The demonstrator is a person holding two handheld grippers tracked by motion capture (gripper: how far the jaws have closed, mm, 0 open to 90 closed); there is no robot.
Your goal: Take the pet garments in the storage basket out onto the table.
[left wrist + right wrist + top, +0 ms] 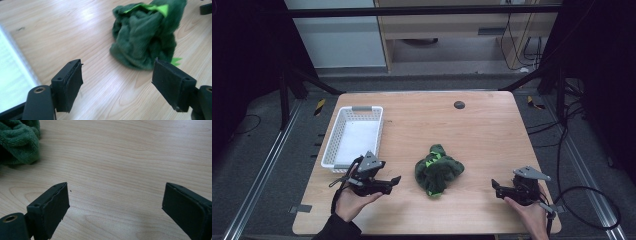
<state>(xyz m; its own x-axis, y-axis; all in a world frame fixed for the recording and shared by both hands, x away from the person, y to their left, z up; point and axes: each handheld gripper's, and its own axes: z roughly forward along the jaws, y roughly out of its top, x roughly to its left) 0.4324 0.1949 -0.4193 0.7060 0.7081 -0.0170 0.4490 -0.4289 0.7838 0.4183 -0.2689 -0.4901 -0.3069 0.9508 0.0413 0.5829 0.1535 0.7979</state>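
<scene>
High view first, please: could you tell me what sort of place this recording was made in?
Most likely a lab or workshop test bench rather than a home: a bare wooden table stands inside a dark metal frame, loose cables trail over the grey floor, and plain shelving stands behind.

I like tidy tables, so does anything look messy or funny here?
Only the dark green towel: it lies scrunched in a lump mid-table, with bright green trim poking out. The white basket sits straight. Both the left gripper and right gripper are open, holding nothing.
</scene>
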